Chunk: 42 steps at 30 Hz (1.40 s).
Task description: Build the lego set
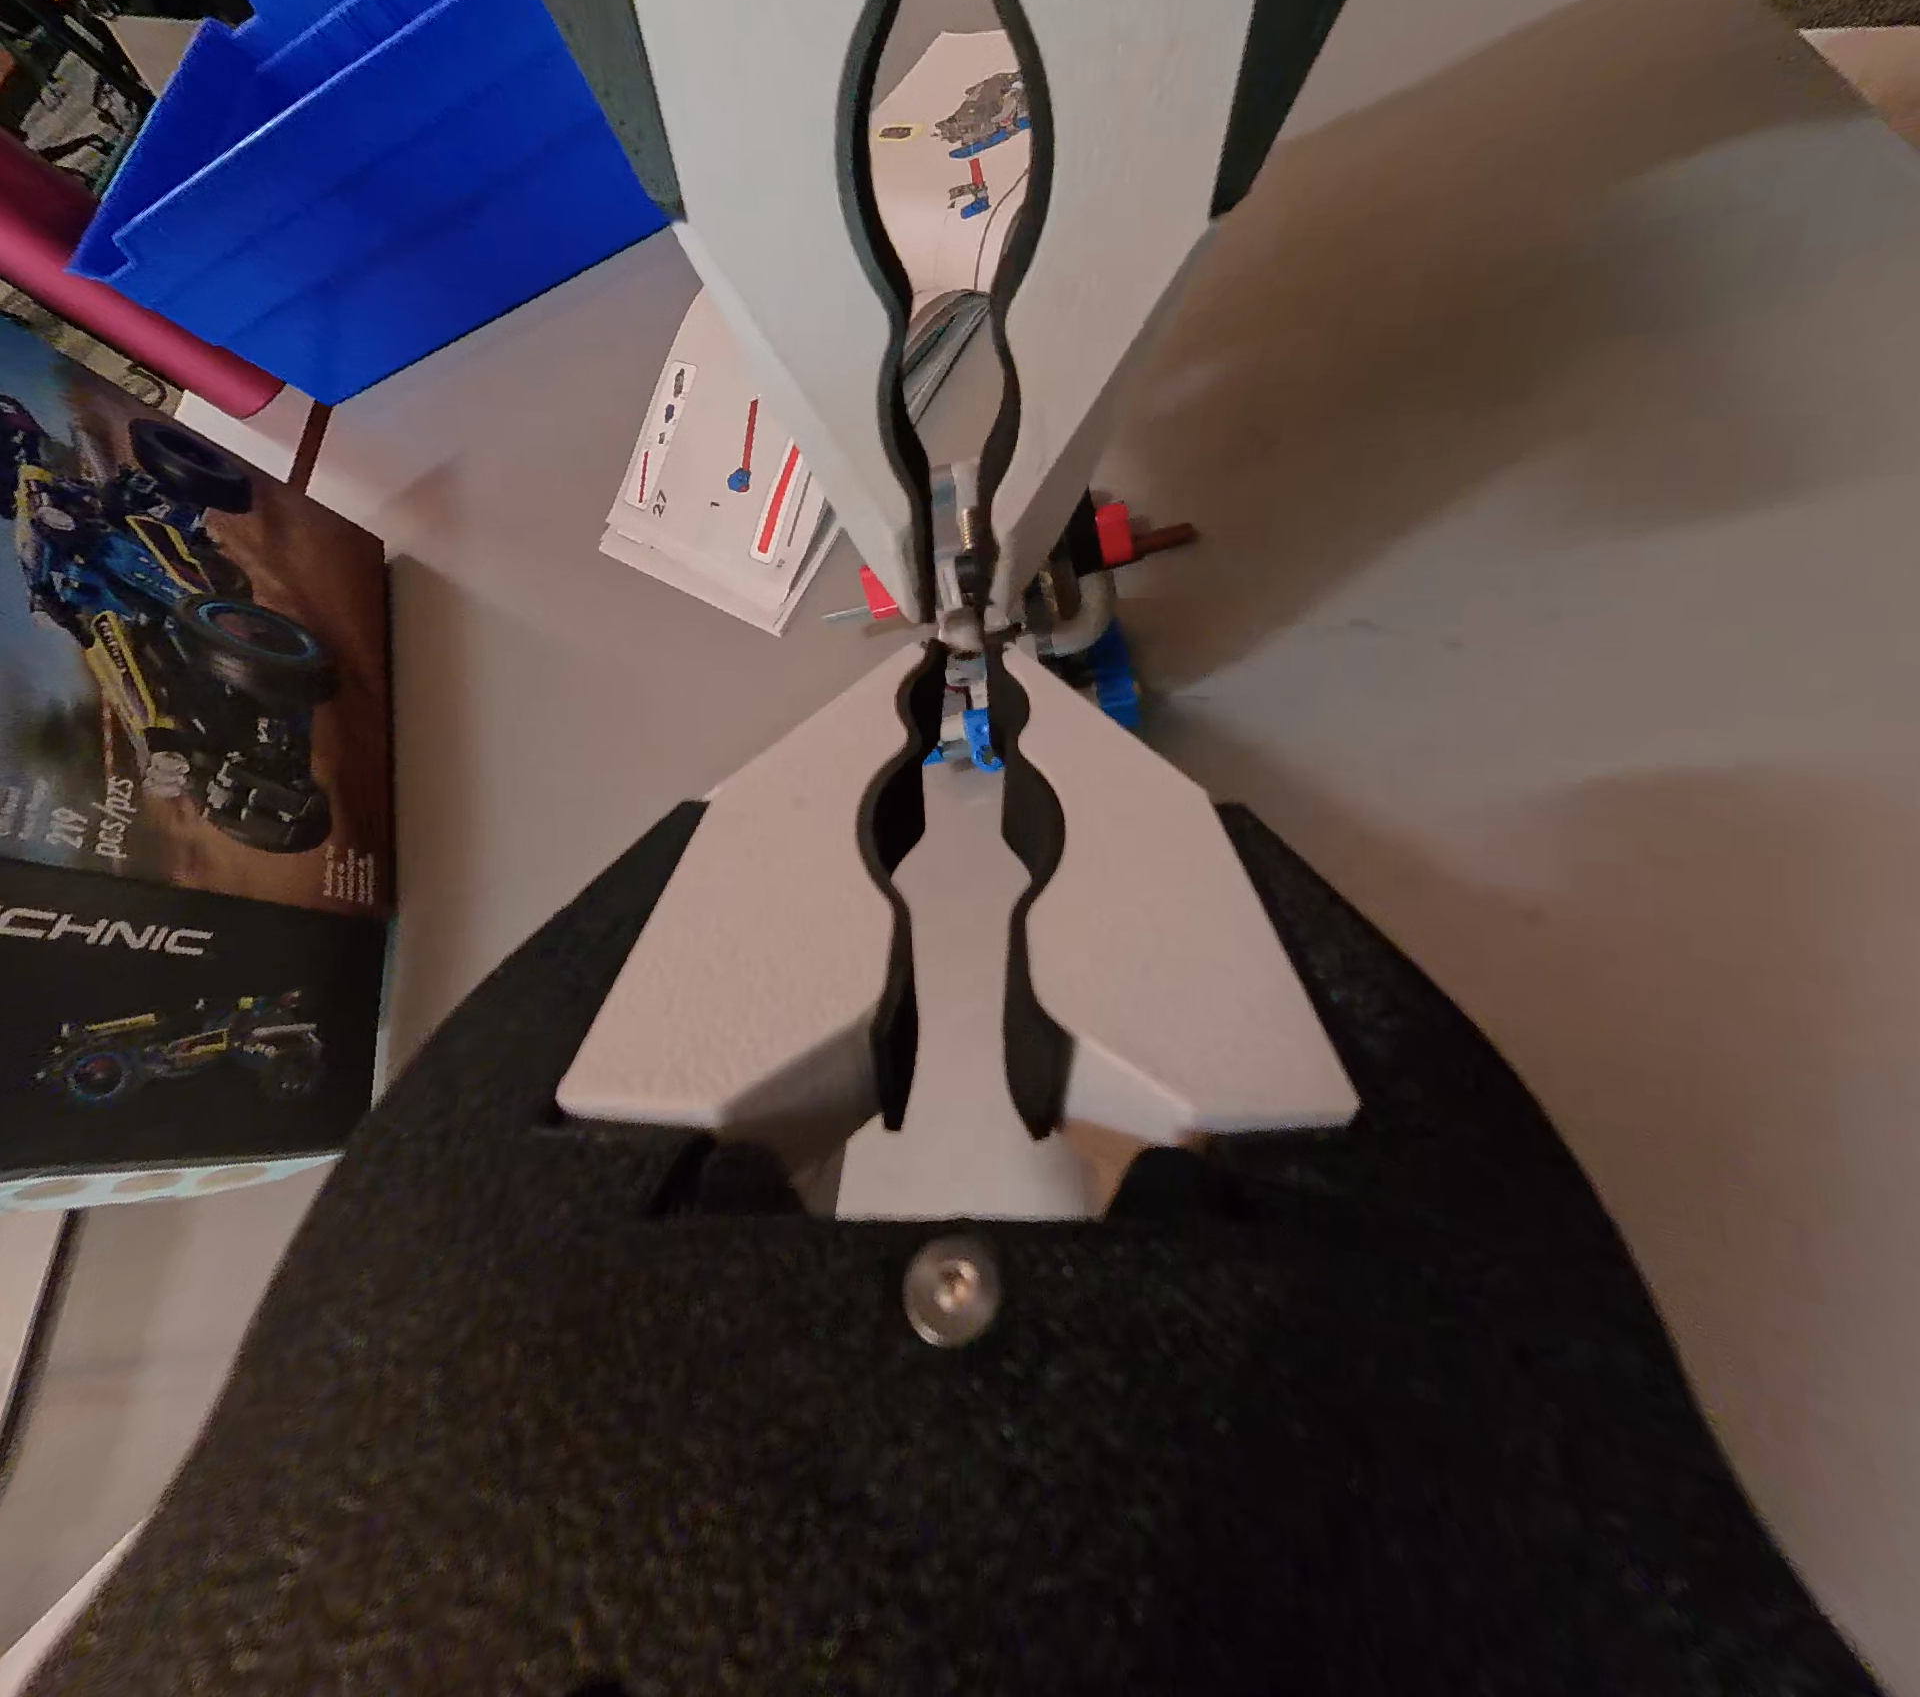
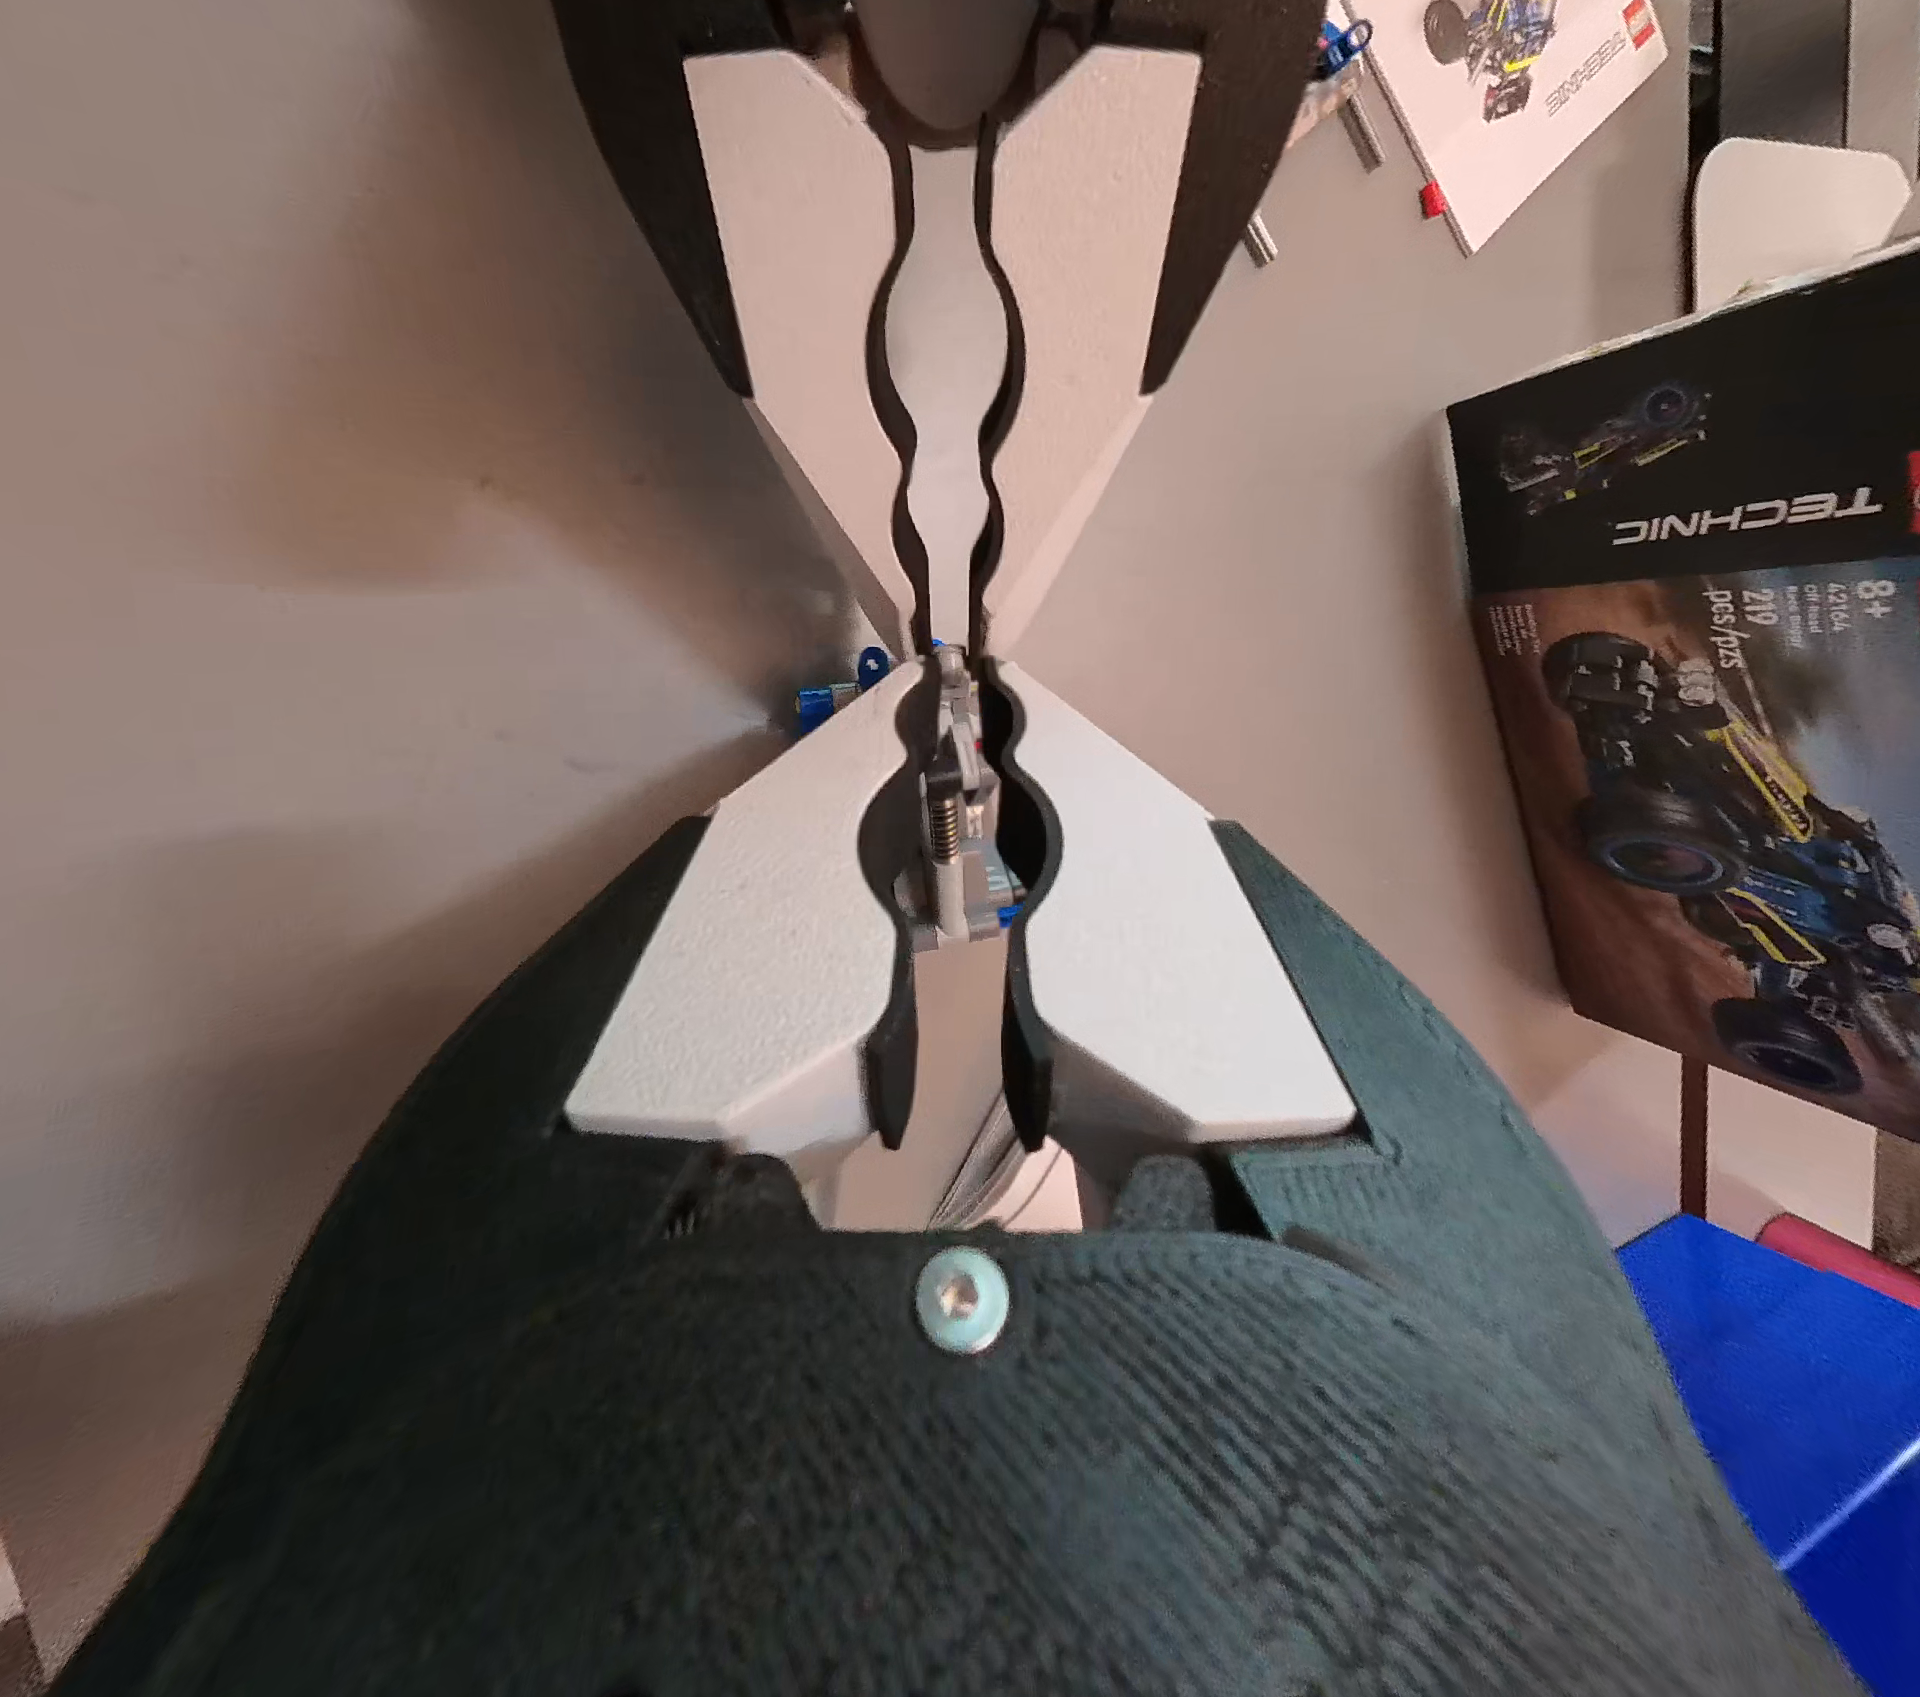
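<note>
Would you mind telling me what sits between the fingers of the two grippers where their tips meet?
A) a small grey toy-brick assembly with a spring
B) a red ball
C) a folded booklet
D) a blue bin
A: the grey toy-brick assembly, its coiled spring visible, sits between the right gripper fingers, tip to tip with the left gripper.

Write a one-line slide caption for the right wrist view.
Two grippers meet tip to tip over a white table, pinching a small grey brick assembly with a spring; toy box at right.

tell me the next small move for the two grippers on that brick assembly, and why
Probably hold both steady and ease the fingertips apart only slightly. The left gripper and right gripper meet tip to tip, both closed on the small grey-and-blue brick assembly above the white table. Its spring part sits between the right fingers, so a sharp pull might dislodge pieces.
</note>
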### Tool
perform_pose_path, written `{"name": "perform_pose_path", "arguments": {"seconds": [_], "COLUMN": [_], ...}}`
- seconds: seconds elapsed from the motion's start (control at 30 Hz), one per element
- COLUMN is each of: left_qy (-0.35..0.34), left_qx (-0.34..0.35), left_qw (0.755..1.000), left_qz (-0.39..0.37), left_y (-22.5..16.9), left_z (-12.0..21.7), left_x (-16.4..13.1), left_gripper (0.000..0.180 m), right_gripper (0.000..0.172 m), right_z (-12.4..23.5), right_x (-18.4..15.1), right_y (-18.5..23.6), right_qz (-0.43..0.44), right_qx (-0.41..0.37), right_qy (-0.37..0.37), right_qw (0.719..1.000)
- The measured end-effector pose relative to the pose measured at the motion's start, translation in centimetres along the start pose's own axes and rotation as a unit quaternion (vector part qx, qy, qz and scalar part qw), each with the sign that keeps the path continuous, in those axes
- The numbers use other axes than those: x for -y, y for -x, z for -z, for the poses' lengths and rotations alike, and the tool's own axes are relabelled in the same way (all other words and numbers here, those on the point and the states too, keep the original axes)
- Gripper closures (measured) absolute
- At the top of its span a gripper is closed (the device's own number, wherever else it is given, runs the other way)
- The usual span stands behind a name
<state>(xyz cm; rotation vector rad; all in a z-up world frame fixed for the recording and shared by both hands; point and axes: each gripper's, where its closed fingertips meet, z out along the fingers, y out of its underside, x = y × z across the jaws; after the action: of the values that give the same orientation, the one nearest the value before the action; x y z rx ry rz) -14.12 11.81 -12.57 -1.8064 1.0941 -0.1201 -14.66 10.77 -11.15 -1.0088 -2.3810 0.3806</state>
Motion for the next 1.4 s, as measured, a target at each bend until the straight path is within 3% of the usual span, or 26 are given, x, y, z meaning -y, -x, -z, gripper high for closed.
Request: {"name": "perform_pose_path", "arguments": {"seconds": [0.5, 0.6, 0.67, 0.87, 1.0, 1.13, 1.23, 1.33, 1.4], "left_qy": [-0.025, -0.002, 0.045, 0.095, 0.083, 0.08, 0.081, 0.066, 0.059], "left_qx": [0.007, -0.011, -0.025, -0.031, -0.03, -0.03, -0.038, -0.039, -0.035], "left_qw": [1.0, 0.999, 0.998, 0.993, 0.995, 0.996, 0.995, 0.996, 0.996], "left_qz": [0.012, 0.034, 0.043, 0.062, 0.053, 0.033, 0.043, 0.053, 0.048], "left_y": [0.2, -0.2, -0.8, -2.0, -2.1, -2.1, -2.4, -2.3, -2.2], "left_z": [0.2, 0.9, 1.1, 0.5, 0.0, -0.2, -0.5, -0.7, -0.8], "left_x": [0.3, -0.7, -2.6, -5.2, -5.2, -5.3, -5.3, -5.0, -4.9], "left_gripper": [0.175, 0.151, 0.149, 0.153, 0.175, 0.175, 0.156, 0.16, 0.175], "right_gripper": [0.17, 0.17, 0.17, 0.17, 0.17, 0.17, 0.17, 0.171, 0.171], "right_z": [-0.2, 0.0, -0.2, -0.9, -0.8, -0.6, -0.7, -1.0, -1.0], "right_x": [-0.2, -0.5, -0.8, -1.0, -1.5, -1.6, -1.7, -1.6, -1.7], "right_y": [-0.1, -0.1, 0.2, 0.6, 0.8, 0.7, 0.7, 0.8, 0.8], "right_qz": [0.026, 0.025, 0.028, 0.038, 0.024, 0.024, 0.029, 0.029, 0.027], "right_qx": [-0.014, -0.009, 0.002, 0.019, 0.033, 0.044, 0.056, 0.068, 0.072], "right_qy": [0.035, 0.056, 0.075, 0.124, 0.149, 0.173, 0.193, 0.203, 0.211], "right_qw": [0.999, 0.998, 0.997, 0.991, 0.988, 0.984, 0.979, 0.976, 0.975]}}
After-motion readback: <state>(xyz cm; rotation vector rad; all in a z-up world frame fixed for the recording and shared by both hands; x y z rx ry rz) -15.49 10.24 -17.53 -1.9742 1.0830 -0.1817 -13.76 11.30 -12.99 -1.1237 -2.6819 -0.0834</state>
